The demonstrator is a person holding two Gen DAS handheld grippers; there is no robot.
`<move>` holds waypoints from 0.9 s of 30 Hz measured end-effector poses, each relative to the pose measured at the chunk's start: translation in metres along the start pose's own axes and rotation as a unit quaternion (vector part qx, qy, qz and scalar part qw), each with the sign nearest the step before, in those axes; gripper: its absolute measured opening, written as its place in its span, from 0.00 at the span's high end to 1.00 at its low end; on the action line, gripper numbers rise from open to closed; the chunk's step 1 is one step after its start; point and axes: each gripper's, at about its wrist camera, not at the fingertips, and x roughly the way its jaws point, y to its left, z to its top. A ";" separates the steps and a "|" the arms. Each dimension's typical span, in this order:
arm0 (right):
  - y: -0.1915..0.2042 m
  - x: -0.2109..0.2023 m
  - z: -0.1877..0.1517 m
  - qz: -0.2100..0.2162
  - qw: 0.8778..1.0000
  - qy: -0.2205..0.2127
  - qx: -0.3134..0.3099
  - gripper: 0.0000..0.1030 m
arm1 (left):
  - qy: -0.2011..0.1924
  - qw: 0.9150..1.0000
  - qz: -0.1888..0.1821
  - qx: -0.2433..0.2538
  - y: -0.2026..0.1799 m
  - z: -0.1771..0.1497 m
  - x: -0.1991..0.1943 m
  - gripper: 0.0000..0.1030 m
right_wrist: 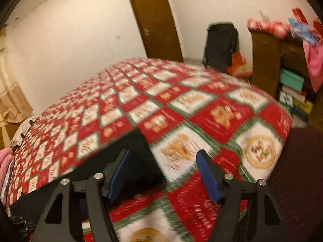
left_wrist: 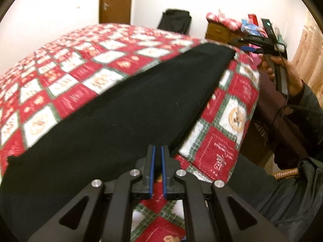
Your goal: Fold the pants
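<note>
Black pants (left_wrist: 125,109) lie flat across a bed with a red, white and green checked quilt (left_wrist: 66,64). My left gripper (left_wrist: 158,151) is nearly shut at the near hem edge of the pants, a thin gap between its blue pads; I cannot tell if cloth is pinched. My right gripper (right_wrist: 163,159) is open and empty, hovering above the far corner of the pants (right_wrist: 133,157). It also shows in the left wrist view (left_wrist: 245,44), just past that corner, held by a hand.
The quilt's corner (right_wrist: 260,149) drops off to a dark red carpet (right_wrist: 298,171) on the right. A brown door (right_wrist: 155,22), a black bag (right_wrist: 220,44) and a wooden dresser (right_wrist: 266,58) with clutter stand by the far wall.
</note>
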 end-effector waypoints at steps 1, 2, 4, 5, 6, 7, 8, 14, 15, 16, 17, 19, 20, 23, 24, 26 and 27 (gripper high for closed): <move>0.010 -0.005 0.002 0.018 1.000 -0.009 -0.012 0.33 | -0.011 1.000 0.008 -0.006 0.004 0.000 -0.006 0.92; 0.026 -0.007 0.004 0.056 0.998 -0.012 -0.030 0.33 | -0.024 0.999 0.022 -0.014 0.010 0.001 -0.011 0.90; 0.050 0.000 0.004 0.115 0.992 0.012 -0.048 0.33 | -0.035 0.998 0.046 -0.040 0.024 0.001 -0.014 0.86; 0.060 0.006 0.003 0.145 0.988 0.028 -0.049 0.33 | -0.037 0.996 0.055 -0.064 0.034 -0.002 -0.013 0.80; 0.070 0.016 0.001 0.175 0.982 0.046 -0.046 0.33 | -0.037 0.994 0.064 -0.081 0.041 -0.005 -0.012 0.74; 0.077 0.026 -0.002 0.188 0.979 0.061 -0.045 0.33 | -0.037 0.993 0.069 -0.093 0.046 -0.008 -0.011 0.72; 0.082 0.036 -0.004 0.190 0.978 0.074 -0.043 0.33 | -0.037 0.991 0.073 -0.105 0.052 -0.013 -0.010 0.70; 0.068 0.100 -0.025 0.136 0.978 0.156 -0.014 0.35 | -0.023 0.986 0.086 -0.139 0.070 -0.036 -0.007 0.68; 0.071 0.100 -0.024 0.133 0.978 0.156 -0.023 0.35 | -0.030 0.985 0.081 -0.146 0.073 -0.039 -0.011 0.68; 0.076 0.097 -0.024 0.124 0.980 0.154 -0.038 0.35 | -0.033 0.984 0.081 -0.152 0.076 -0.041 -0.014 0.68; 0.080 0.094 -0.022 0.117 0.980 0.151 -0.049 0.35 | -0.033 0.984 0.084 -0.155 0.077 -0.042 -0.016 0.68; 0.090 0.083 -0.018 0.097 0.984 0.141 -0.059 0.34 | -0.037 0.982 0.092 -0.158 0.079 -0.044 -0.020 0.64; 0.093 0.078 -0.016 0.086 0.986 0.134 -0.057 0.34 | -0.040 0.981 0.096 -0.162 0.079 -0.047 -0.024 0.58; 0.112 0.053 -0.016 0.123 0.985 0.107 -0.054 0.33 | -0.046 0.980 0.092 -0.170 0.078 -0.056 -0.029 0.55; 0.119 0.050 -0.021 0.137 0.983 0.111 -0.056 0.33 | -0.047 0.980 0.090 -0.173 0.076 -0.057 -0.030 0.55; 0.142 0.045 -0.040 0.187 0.971 0.134 -0.064 0.33 | -0.050 0.980 0.088 -0.173 0.074 -0.057 -0.030 0.55; 0.157 0.044 -0.054 0.212 0.963 0.151 -0.071 0.33 | -0.050 0.980 0.086 -0.170 0.071 -0.056 -0.029 0.55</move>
